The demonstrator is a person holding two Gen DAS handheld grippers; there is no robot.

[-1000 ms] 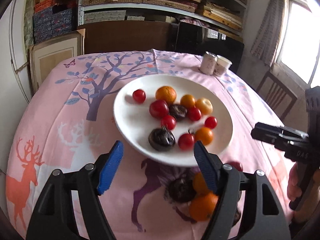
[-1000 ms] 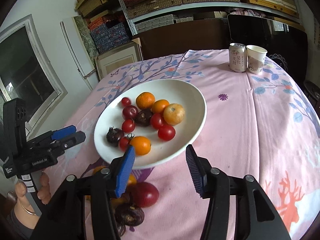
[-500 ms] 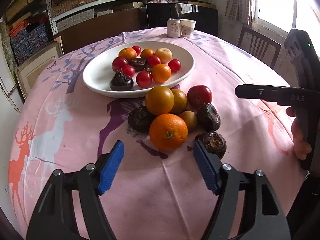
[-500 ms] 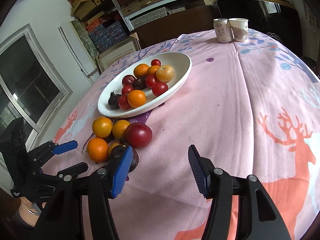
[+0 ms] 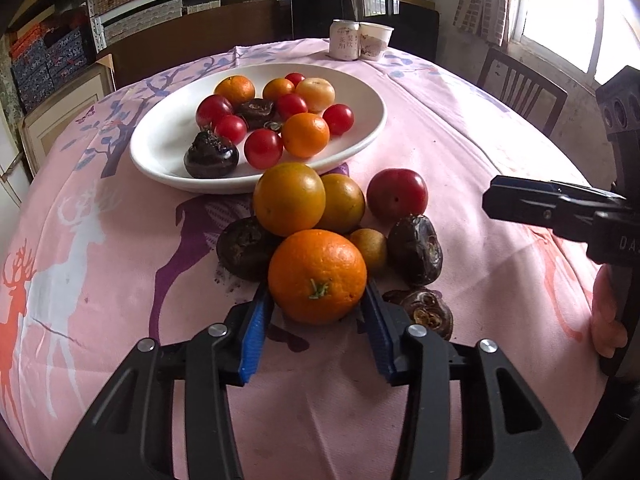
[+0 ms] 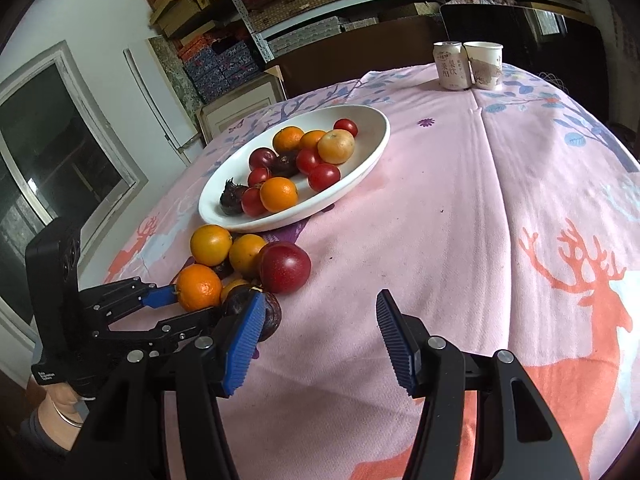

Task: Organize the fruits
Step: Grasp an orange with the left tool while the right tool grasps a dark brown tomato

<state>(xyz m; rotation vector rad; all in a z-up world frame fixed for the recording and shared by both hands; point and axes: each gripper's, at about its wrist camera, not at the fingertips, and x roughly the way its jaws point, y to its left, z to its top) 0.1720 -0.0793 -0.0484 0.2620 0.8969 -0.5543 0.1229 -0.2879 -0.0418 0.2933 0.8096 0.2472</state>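
At the bottom middle of the left wrist view, the left claw [image 5: 318, 312] has its two blue pads on each side of a big orange [image 5: 317, 276]. The pads look like they touch the skin, but I cannot tell if they squeeze it yet. The orange sits on the pink tabletop [image 5: 460, 140] at the front of a small pile of loose fruit.

To do this step well, the claw should squeeze softly on the widest part of the orange. Then it should go straight up. The orange leans on other fruit, so a sideways pull could make them roll.

Just behind it in the middle of the frame are a dark round fruit [image 5: 245, 249], a small brown one [image 5: 370, 245] and two yellow-orange fruits [image 5: 289, 199]. A red plum [image 5: 397, 196] sits to the right of them.

In the right wrist view, the right claw [image 6: 318, 338] is at the bottom. It is wide and holds nothing. It hangs over the bare cloth, just beside the pile.

Farther back, in the upper middle, is the white plate [image 5: 160, 148]. It already has oranges, red tomatoes and dark fruits in it. There is free space on its left side, a good spot for the orange.

At the top, far away, stand a can [image 5: 344, 40] and a paper cup [image 5: 375, 42].
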